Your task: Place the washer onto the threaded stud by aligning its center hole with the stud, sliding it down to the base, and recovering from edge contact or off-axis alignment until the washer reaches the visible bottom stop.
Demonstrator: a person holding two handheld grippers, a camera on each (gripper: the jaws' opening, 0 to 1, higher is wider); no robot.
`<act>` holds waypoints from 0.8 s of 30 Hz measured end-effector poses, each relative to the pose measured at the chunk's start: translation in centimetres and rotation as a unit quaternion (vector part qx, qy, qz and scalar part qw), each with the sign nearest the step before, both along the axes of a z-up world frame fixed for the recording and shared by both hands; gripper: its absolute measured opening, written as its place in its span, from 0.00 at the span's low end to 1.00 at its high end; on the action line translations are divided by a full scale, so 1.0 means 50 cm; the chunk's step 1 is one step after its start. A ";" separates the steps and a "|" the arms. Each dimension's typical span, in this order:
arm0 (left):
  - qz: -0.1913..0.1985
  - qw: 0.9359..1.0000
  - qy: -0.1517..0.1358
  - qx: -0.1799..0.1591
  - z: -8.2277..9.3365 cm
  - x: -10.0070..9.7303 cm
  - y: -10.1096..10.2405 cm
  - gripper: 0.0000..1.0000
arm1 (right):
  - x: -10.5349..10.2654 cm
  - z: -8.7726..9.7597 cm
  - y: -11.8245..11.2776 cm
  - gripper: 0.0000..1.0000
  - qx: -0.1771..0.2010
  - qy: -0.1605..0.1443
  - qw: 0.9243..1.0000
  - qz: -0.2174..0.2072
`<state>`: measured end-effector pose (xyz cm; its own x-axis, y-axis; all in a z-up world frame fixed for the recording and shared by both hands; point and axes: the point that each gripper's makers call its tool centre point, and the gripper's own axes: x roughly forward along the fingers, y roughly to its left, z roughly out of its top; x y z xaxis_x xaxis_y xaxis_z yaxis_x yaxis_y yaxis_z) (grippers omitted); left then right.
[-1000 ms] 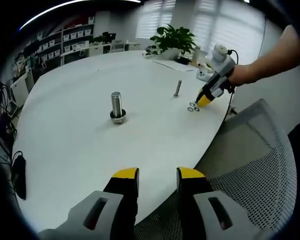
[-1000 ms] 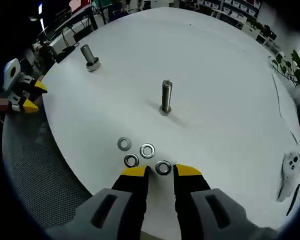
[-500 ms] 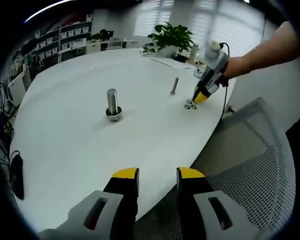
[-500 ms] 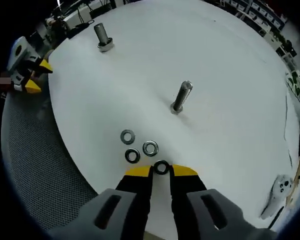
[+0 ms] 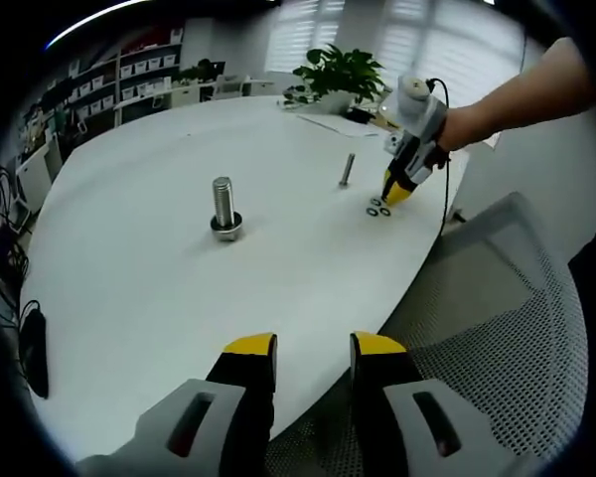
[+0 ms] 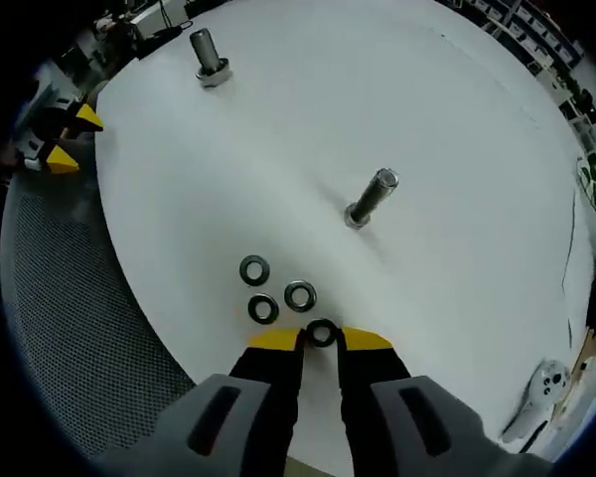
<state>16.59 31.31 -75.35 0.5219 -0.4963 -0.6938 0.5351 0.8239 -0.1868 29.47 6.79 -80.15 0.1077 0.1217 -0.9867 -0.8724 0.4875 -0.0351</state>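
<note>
A small metal washer (image 6: pixel 322 334) lies flat on the white round table (image 6: pixel 278 129), its hole facing up, right between the yellow fingertips of the right gripper (image 6: pixel 321 339). The jaws stand close on either side of it; whether they actually pinch it cannot be told. Three more washers (image 6: pixel 271 289) lie flat in a loose cluster just beyond the tips. Farther along the table, the slim threaded stud (image 6: pixel 369 198) stands on its head, its long axis upright off the table and leaning in this tilted view. A thicker bolt (image 6: pixel 209 59) stands well apart near the far edge.

In the left gripper view, the left gripper (image 5: pixel 314 348) hovers past the table edge over a mesh chair (image 5: pixel 497 328), its jaws parted and holding nothing.
</note>
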 end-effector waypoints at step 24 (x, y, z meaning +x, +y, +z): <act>0.000 1.000 0.000 -0.001 0.001 0.000 0.000 0.27 | 0.003 0.003 -0.004 0.14 0.008 -0.008 0.999 -0.039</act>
<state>16.57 31.31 -75.30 0.5217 -0.4984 -0.6924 0.5360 0.8229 -0.1885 29.63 6.62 -79.98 0.1331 0.1272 -0.9829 -0.8307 0.5552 -0.0406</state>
